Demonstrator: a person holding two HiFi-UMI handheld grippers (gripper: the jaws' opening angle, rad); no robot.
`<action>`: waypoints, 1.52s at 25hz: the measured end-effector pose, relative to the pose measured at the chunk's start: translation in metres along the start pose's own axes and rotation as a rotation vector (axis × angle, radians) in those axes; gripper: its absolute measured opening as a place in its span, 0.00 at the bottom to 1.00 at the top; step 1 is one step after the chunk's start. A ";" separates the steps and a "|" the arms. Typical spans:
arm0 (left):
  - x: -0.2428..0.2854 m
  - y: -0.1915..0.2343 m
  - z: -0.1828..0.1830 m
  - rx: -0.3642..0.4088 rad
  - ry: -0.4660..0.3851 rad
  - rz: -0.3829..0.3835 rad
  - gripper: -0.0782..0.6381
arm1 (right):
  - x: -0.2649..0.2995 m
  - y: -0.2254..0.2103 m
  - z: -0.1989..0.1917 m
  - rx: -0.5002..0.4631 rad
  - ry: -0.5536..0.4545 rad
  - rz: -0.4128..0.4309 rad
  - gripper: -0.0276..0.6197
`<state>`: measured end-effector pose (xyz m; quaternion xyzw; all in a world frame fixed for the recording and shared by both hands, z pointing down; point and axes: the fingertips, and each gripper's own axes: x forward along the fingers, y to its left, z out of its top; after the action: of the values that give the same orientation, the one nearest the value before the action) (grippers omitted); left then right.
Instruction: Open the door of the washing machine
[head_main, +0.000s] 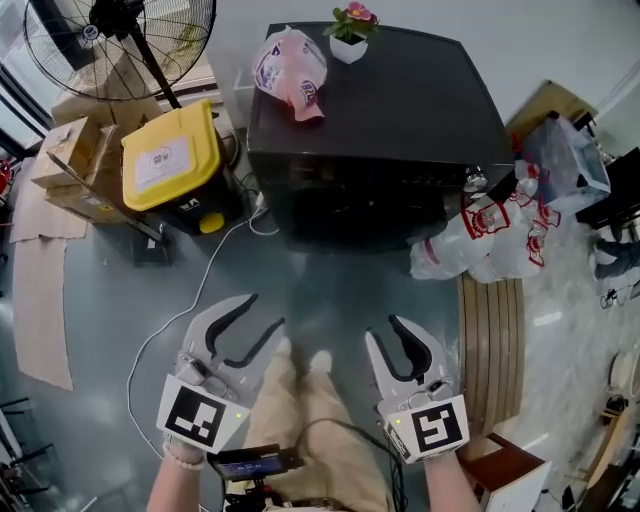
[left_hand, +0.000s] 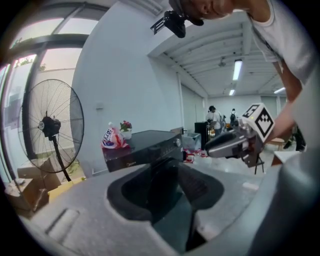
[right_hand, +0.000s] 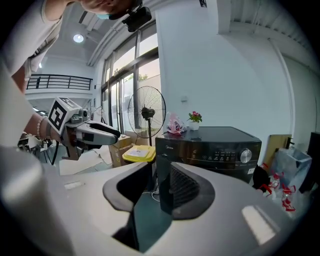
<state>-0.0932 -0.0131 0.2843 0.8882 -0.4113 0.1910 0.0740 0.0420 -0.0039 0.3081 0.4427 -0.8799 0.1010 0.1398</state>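
Black washing machine (head_main: 400, 105), yellow-lidded bin (head_main: 170, 157), pink-printed bag (head_main: 291, 70).

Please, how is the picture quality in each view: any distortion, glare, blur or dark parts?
Head view: sharp, evenly lit; the glossy floor carries a pale sheen and the front of the washing machine lies in deep shadow. Left gripper view: strong fisheye with black corners; the ceiling lamp glares. Right gripper view: same fisheye; the windows are bright, the control panel is crisp.

Washing machine (head_main: 380, 110), door outline lost in its dark, foreshortened front in the head view; lower front hidden behind left claw (left_hand: 172, 175) and right claw (right_hand: 159, 186) in their own views; panel lettering (right_hand: 220, 156) too small to read; fan (head_main: 120, 40) cut by top edge
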 end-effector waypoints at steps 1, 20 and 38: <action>0.007 0.002 -0.003 -0.001 -0.001 -0.005 0.33 | 0.005 -0.002 -0.003 -0.003 0.003 0.000 0.23; 0.112 0.066 -0.083 0.049 0.050 -0.112 0.33 | 0.098 -0.034 -0.065 0.053 0.050 -0.086 0.23; 0.195 0.104 -0.168 0.128 0.156 -0.209 0.35 | 0.147 -0.056 -0.126 0.139 0.115 -0.173 0.23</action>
<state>-0.1042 -0.1696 0.5132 0.9116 -0.2964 0.2764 0.0686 0.0234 -0.1094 0.4785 0.5189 -0.8199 0.1748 0.1672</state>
